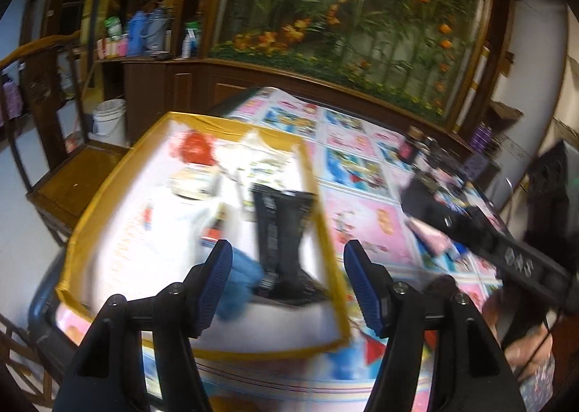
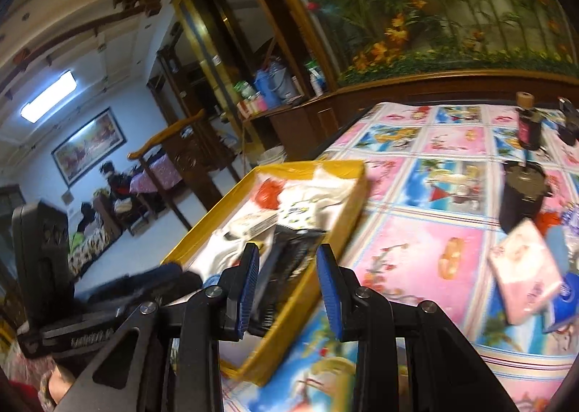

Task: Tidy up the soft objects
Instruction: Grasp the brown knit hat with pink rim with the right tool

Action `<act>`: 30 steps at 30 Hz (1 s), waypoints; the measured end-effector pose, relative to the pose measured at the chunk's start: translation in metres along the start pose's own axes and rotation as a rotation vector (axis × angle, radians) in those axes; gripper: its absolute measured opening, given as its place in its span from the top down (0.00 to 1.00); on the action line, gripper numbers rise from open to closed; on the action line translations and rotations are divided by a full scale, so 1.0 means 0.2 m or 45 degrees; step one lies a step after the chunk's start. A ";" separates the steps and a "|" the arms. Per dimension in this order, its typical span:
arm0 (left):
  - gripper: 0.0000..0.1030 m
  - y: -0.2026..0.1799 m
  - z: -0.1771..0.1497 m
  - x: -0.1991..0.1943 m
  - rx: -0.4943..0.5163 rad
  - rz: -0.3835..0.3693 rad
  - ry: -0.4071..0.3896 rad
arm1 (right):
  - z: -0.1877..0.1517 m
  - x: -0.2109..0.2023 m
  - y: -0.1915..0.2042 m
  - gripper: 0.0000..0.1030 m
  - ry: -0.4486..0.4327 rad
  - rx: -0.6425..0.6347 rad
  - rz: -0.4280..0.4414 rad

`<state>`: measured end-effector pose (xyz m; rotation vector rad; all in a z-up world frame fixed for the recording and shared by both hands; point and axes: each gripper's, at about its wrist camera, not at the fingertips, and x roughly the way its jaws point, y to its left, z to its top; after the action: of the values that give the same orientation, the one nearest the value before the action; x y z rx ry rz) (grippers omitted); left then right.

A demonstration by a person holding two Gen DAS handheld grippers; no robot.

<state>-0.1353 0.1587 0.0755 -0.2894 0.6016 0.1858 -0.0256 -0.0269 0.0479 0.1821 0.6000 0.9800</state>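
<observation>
A yellow-rimmed tray [image 1: 327,231] lined in white sits on the table; it also shows in the right wrist view [image 2: 202,231]. In it lie a black folded cloth [image 1: 282,231], a blue cloth [image 1: 242,278], a red soft item [image 1: 197,151] and white printed cloths [image 1: 267,162]. The black cloth [image 2: 286,267] and red item [image 2: 269,194] show in the right wrist view too. My left gripper [image 1: 287,285] is open and empty above the tray's near end. My right gripper [image 2: 287,289] is open and empty over the tray's near right rim. The frames are blurred.
A cartoon-print tablecloth [image 2: 427,231] covers the table. On its right lie a pink packet [image 2: 524,278], a blue-white pack [image 2: 564,299], a black canister [image 2: 523,194] and a dark bottle [image 2: 528,122]. A wooden chair [image 1: 76,176] and a white bucket [image 1: 108,118] stand to the left.
</observation>
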 end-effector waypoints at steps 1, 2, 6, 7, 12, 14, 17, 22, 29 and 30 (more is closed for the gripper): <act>0.38 -0.05 -0.01 0.01 0.026 -0.022 0.010 | 0.01 -0.04 -0.05 0.65 -0.013 0.021 -0.017; 0.38 -0.10 -0.03 0.01 0.052 -0.044 0.024 | 0.02 -0.08 -0.10 0.65 -0.032 0.047 -0.039; 0.37 -0.24 -0.10 0.07 0.106 -0.101 0.089 | 0.01 -0.23 -0.25 0.60 -0.064 0.104 -0.114; 0.37 -0.26 -0.12 0.08 0.111 -0.110 0.103 | 0.01 -0.26 -0.28 0.58 -0.060 0.109 -0.124; 0.37 -0.33 -0.18 0.11 0.134 -0.140 0.156 | -0.04 -0.30 -0.32 0.44 0.094 0.016 -0.193; 0.37 -0.34 -0.19 0.11 0.140 -0.142 0.163 | -0.08 -0.30 -0.32 0.39 0.151 -0.028 -0.183; 0.37 -0.35 -0.19 0.12 0.142 -0.145 0.175 | -0.14 -0.27 -0.31 0.28 0.249 -0.101 -0.196; 0.37 -0.36 -0.20 0.14 0.139 -0.150 0.192 | -0.21 -0.18 -0.30 0.28 0.392 -0.155 -0.223; 0.21 -0.40 -0.22 0.14 0.138 -0.183 0.240 | -0.24 -0.17 -0.35 0.48 0.426 -0.099 -0.208; 0.18 -0.42 -0.22 0.15 0.132 -0.186 0.257 | -0.22 -0.19 -0.37 0.48 0.395 -0.075 -0.212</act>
<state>-0.1137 0.0686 0.0408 -0.2522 0.7842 -0.0162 -0.0121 -0.1042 -0.0042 -0.0741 0.8550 0.8686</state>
